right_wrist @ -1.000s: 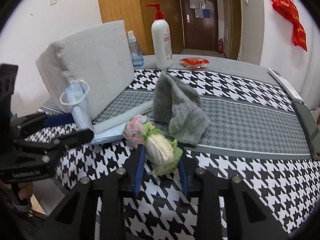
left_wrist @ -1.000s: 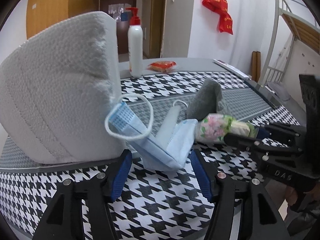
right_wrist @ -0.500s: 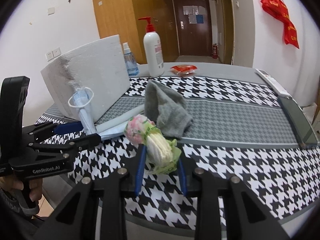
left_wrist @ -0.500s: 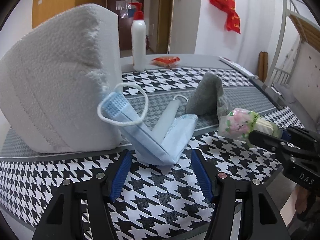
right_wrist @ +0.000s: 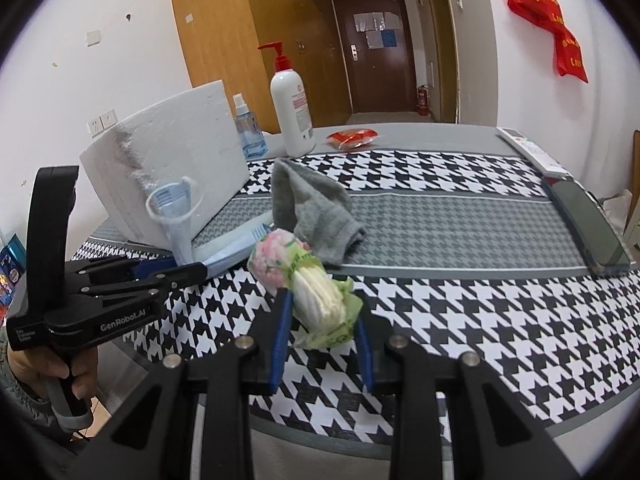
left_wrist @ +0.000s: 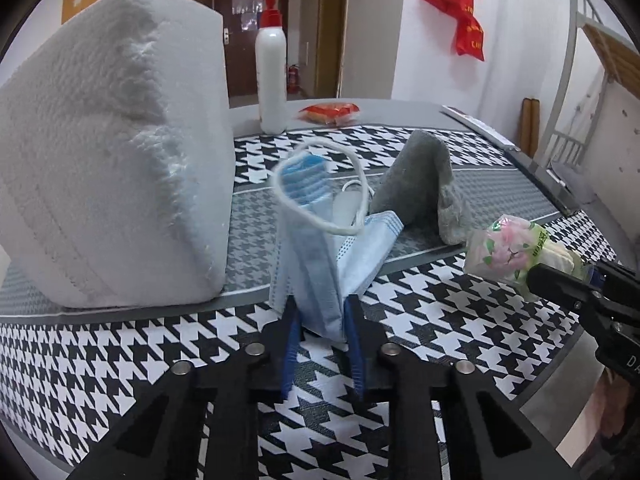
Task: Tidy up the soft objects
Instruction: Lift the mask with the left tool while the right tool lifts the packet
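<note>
A white foam block (left_wrist: 108, 152) stood on the houndstooth counter (left_wrist: 460, 312). A grey sock (right_wrist: 316, 216) lay beyond. The left tool (left_wrist: 320, 320) pinched a blue face mask (left_wrist: 320, 248); the right tool (right_wrist: 322, 316) clamped a floral tissue pack (right_wrist: 304, 280) above the counter edge.

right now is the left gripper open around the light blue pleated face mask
No, the left gripper is shut on the light blue pleated face mask, both blue pads pressing it.

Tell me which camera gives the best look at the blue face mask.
The left wrist view: the blue face mask fills the centre, pinched between the left gripper fingers, ear loop and pleats clear. The right wrist view shows it smaller at the left, before the white foam block.
</note>
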`<state>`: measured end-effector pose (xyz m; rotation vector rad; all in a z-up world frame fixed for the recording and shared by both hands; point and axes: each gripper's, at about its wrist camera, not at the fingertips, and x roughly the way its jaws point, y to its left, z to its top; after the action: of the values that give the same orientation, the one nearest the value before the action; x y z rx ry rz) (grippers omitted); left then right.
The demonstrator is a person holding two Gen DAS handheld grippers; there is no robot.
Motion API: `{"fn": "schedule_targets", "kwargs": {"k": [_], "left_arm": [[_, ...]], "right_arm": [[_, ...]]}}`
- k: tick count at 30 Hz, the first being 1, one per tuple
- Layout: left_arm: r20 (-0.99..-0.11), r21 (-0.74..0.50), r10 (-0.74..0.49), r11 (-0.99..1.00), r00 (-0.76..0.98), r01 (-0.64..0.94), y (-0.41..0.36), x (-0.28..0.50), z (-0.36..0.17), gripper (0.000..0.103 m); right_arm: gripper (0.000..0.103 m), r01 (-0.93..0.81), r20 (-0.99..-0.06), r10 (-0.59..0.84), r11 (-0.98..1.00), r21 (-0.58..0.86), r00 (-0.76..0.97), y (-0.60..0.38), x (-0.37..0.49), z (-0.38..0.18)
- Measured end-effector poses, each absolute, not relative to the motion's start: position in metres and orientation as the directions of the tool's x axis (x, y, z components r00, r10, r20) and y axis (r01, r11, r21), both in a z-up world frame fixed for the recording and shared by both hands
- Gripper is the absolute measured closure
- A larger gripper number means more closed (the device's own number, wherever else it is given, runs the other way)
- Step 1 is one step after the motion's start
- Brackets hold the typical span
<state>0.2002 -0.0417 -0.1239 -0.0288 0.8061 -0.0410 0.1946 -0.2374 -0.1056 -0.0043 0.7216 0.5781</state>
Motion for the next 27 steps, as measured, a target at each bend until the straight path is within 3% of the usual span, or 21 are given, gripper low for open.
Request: {"fn": "schedule_targets", "kwargs": {"k": [7,27], "left_arm": [[-0.691,-0.025,-0.066,0.997,0.72,0.068,-0.048,0.197,-0.112,0.093],[-0.531,0.003,-0.119,0.99,0.839,0.142,-0.049,0.172,-0.046,0.096]], "right_arm": [[0.069,-0.487,-0.613,0.498,0.849,0.203,0.613,-0.246,0.195,-0.105],[0.069,-0.479,-0.543,0.514,0.85,0.219,0.664,-0.258,0.184,-0.081]]}}
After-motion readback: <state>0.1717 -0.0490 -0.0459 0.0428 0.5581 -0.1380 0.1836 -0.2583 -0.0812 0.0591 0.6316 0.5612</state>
